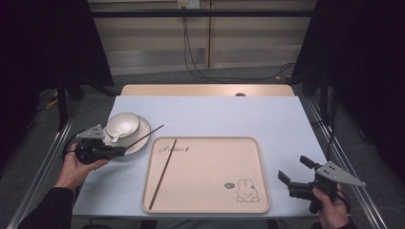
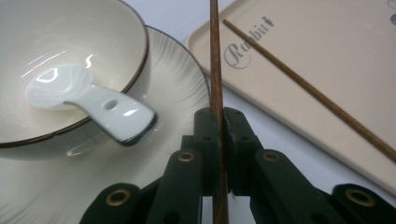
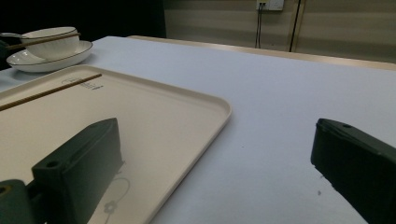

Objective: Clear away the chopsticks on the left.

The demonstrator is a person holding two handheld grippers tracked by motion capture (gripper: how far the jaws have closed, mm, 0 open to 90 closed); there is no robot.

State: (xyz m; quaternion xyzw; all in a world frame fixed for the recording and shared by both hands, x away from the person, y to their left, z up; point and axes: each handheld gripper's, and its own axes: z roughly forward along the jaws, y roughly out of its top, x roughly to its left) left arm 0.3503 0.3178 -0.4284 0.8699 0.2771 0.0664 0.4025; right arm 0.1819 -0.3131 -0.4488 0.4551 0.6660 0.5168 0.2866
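Note:
My left gripper (image 1: 123,150) is shut on a brown chopstick (image 1: 143,136) that slants up and right over the edge of the white plate (image 1: 143,132); the stick (image 2: 215,56) runs straight up between the closed jaws (image 2: 220,126). A white bowl (image 1: 122,125) sits on that plate with a white spoon (image 2: 88,95) resting in it. A second chopstick (image 1: 163,173) lies on the beige tray (image 1: 205,191), also visible as a chopstick (image 2: 308,88) across the tray (image 2: 327,51). My right gripper (image 1: 292,170) stands open right of the tray, nothing between its fingers (image 3: 79,158).
The tray (image 3: 154,116) carries a rabbit drawing (image 1: 246,190) at its near right corner. Pale blue cloth (image 1: 224,114) covers the table; bare wood (image 1: 205,89) shows at the far edge. Cables (image 1: 200,67) trail on the floor behind. Metal frame rails (image 1: 344,157) flank both sides.

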